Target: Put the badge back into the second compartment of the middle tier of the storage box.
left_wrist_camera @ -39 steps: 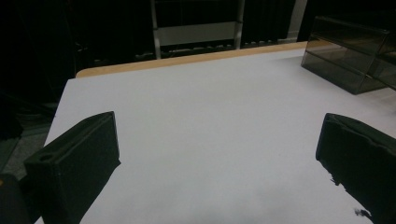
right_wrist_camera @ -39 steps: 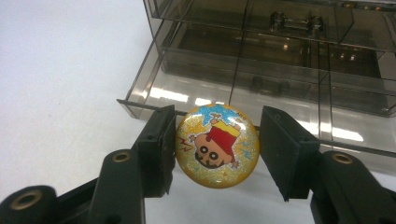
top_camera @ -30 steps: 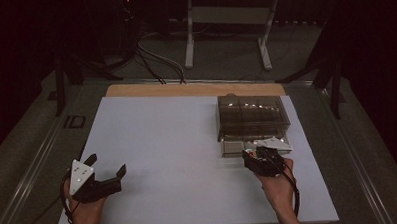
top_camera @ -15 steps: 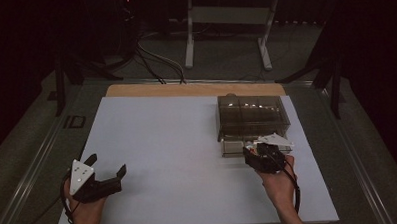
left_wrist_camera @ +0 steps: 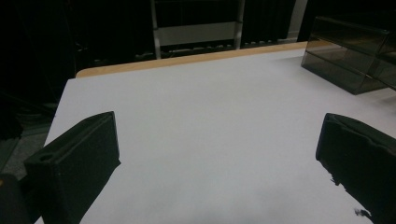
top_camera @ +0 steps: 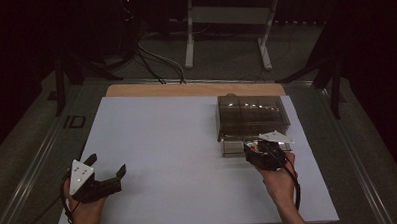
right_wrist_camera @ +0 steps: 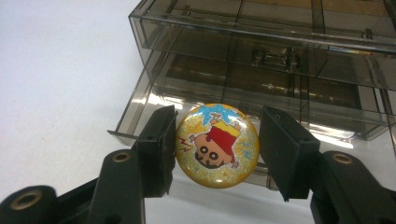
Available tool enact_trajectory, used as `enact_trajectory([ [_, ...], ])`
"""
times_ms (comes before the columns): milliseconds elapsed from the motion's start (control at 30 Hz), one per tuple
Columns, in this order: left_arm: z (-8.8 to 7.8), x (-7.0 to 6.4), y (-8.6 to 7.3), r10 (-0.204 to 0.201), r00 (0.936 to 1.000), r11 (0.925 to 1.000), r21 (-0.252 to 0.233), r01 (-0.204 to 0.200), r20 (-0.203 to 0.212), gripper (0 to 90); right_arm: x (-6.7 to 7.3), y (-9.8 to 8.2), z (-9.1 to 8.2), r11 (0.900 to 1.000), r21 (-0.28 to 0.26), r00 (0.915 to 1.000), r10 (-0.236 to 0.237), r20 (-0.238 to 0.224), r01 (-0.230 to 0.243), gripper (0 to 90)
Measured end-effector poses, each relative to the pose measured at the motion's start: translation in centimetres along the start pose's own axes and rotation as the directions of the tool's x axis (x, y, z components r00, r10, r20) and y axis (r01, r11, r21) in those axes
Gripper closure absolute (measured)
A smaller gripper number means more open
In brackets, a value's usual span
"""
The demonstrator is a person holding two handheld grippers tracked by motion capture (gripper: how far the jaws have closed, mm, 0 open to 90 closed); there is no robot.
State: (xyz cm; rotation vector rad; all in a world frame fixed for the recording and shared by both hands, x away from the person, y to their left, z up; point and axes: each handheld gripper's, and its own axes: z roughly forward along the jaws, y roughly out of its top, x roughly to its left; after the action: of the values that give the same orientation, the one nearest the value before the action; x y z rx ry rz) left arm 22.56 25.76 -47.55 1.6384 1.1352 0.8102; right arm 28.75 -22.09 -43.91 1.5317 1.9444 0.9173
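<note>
We see one bench (top_camera: 187,142) with one smoky clear drawer box (top_camera: 251,115) on its far right side, lowest drawer pulled out. Our two tools come next: the left tool (top_camera: 107,167) rests near the front left, jaws wide apart. The right tool (right_wrist_camera: 217,144) is clamped on one round cartoon badge (right_wrist_camera: 217,145), just before the open drawer.

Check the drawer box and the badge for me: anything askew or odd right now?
Only the round cartoon badge stands out: it sits upside down between the right gripper's fingers, before the smoky drawer box's pulled-out lower drawer. No damage visible.
</note>
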Motion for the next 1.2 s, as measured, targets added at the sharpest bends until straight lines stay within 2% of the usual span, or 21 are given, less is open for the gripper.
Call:
enact_trajectory([
  [867, 0.0, 0.0, 0.0, 0.001, 1.0000, 1.0000, 0.000, -0.001, 0.001, 0.9, -0.5, 1.0, 0.3, 1.000, -0.001, 1.0000, 0.007, 0.007, -0.007, 47.5],
  [1200, 0.0, 0.0, 0.0, 0.001, 1.0000, 1.0000, 0.001, -0.001, 0.000, 1.0, -0.6, 1.2, 0.6, 1.000, -0.004, 0.9997, 0.024, 0.005, -0.024, 47.5],
])
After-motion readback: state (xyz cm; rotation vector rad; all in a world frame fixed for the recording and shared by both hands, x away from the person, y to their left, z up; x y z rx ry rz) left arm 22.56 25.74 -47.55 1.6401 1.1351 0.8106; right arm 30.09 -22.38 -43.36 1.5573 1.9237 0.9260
